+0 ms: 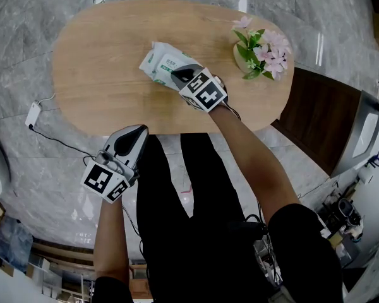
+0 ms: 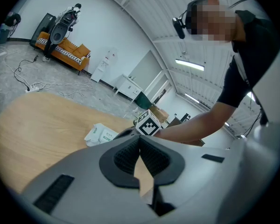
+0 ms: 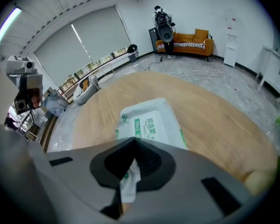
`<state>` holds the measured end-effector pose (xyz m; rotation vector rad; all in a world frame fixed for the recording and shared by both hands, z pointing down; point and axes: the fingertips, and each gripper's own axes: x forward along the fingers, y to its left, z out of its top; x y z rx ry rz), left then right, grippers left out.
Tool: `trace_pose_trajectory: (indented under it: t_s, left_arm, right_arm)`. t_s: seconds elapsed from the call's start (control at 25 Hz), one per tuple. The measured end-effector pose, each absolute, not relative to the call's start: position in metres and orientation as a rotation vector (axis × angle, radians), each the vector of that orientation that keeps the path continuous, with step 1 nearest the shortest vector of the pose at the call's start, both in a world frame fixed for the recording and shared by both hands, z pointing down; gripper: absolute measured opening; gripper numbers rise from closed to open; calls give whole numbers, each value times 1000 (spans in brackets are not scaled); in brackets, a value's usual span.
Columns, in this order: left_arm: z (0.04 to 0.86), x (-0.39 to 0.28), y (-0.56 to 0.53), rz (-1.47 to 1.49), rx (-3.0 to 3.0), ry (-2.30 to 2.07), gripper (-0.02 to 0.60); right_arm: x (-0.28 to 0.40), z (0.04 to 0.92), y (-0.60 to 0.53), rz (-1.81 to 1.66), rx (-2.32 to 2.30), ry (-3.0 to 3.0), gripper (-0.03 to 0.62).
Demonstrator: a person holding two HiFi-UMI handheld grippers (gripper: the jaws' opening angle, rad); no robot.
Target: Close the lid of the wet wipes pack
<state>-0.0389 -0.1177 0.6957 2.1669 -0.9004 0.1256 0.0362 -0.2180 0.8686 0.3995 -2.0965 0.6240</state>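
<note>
A white and green wet wipes pack [image 1: 158, 60] lies flat on the oval wooden table [image 1: 95, 74]. My right gripper [image 1: 182, 75] is shut, its tips down on the pack's near right part. In the right gripper view the pack [image 3: 151, 121] fills the space just ahead of the right gripper [image 3: 133, 141], and white material shows through the slot under the closed tips. The lid is hidden beneath the jaws. My left gripper [image 1: 136, 132] is shut and empty, held off the table's near edge. In the left gripper view, the left gripper [image 2: 140, 141] looks toward the pack [image 2: 100, 134].
A vase of pink flowers [image 1: 262, 50] stands at the table's right end. A dark wooden cabinet [image 1: 322, 118] sits to the right of the table. A power strip with cable [image 1: 33, 113] lies on the marble floor at left.
</note>
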Motion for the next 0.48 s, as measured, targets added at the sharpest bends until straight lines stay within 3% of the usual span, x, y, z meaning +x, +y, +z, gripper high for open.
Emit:
trace_pose_trajectory:
  t_s: [0.48]
  left_arm:
    - [664, -40, -124, 97, 2193, -915, 15]
  right_arm:
    - [40, 822, -220, 614, 470, -2179, 11]
